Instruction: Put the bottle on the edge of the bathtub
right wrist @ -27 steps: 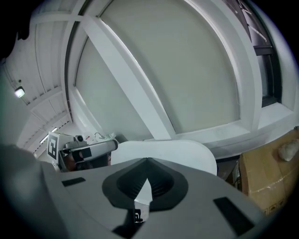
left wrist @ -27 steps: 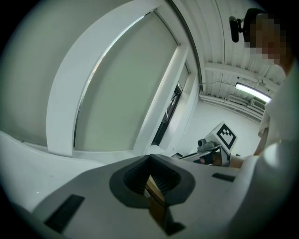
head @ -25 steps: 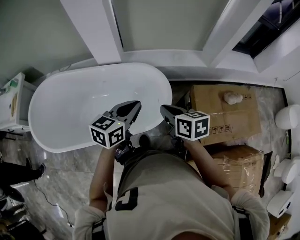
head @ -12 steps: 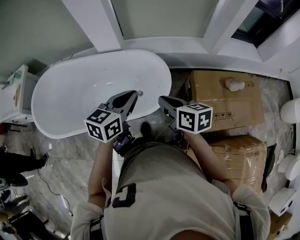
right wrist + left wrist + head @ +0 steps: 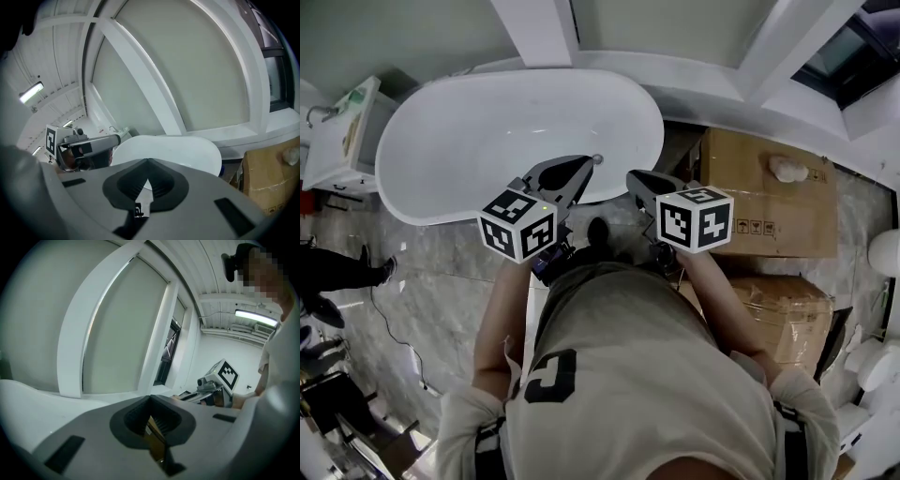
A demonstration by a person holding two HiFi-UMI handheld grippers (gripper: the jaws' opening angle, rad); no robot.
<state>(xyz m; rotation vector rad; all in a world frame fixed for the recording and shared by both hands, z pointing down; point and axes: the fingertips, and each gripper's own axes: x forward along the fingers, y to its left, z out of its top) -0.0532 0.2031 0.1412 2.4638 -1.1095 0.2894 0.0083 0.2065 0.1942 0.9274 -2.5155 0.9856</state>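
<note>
No bottle can be made out in any view. The white oval bathtub [image 5: 487, 131] lies empty at the upper left of the head view and shows again in the right gripper view [image 5: 178, 150]. My left gripper [image 5: 579, 169] is held over the tub's near rim, its jaws shut with nothing between them. In its own view the left gripper [image 5: 150, 398] points at the white-framed wall. My right gripper [image 5: 636, 178] is just right of the tub's end, also shut and empty. Each gripper shows in the other's view: the right gripper [image 5: 185, 396] and the left gripper [image 5: 116, 138].
Two cardboard boxes [image 5: 769, 211] stand on the floor to the right of the tub, with a white lump [image 5: 787, 169] on the upper one. A white cabinet [image 5: 342, 141] sits at the far left. A person's legs [image 5: 337, 272] show at the left edge.
The head view has shifted, so the tub now lies higher and further right in the frame. Both grippers stay shut, side by side, near the tub's right end.
</note>
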